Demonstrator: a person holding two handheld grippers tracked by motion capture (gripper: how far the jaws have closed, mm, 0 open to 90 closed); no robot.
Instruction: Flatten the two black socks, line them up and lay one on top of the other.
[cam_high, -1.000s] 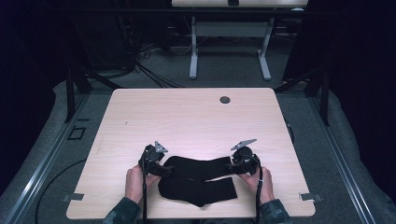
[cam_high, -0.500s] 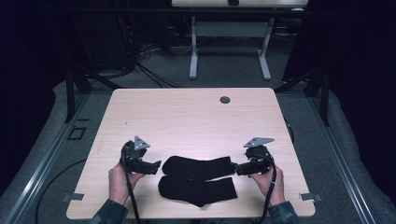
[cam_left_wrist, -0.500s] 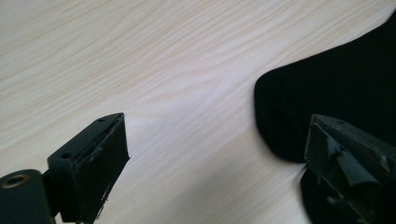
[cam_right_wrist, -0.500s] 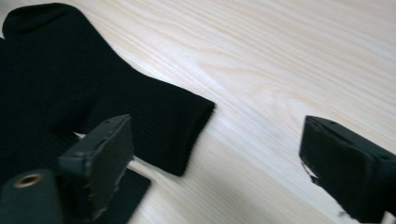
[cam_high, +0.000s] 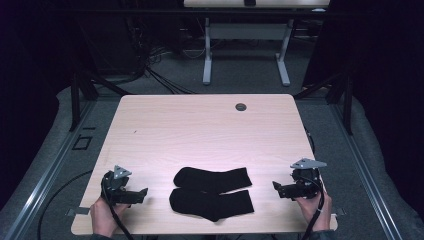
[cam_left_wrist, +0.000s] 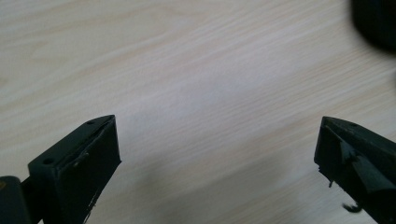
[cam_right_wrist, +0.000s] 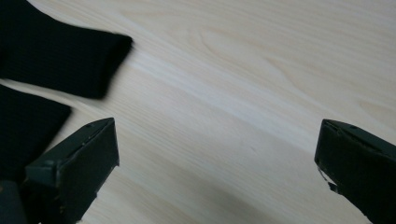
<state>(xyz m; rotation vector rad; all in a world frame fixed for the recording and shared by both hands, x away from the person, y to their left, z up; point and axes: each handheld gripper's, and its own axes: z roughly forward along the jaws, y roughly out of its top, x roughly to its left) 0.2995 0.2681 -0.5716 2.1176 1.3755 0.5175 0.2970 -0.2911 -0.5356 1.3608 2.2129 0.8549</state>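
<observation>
Jaws of the left gripper (cam_high: 142, 193) stand spread wide over bare wood, having just been opening, nothing between them. The right gripper (cam_high: 276, 188) is likewise spread after opening, empty and touching nothing. Between the grippers, apart from both, two black knit socks (cam_high: 212, 192) lie flat side by side on the pale wooden table (cam_high: 200, 130), edges touching.

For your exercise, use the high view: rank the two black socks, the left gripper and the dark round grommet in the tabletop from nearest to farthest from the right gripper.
1. The two black socks, side by side at the table's near middle, just left of the right gripper.
2. The left gripper, beyond the socks at the near left edge.
3. The grommet, at the far edge of the table.
</observation>
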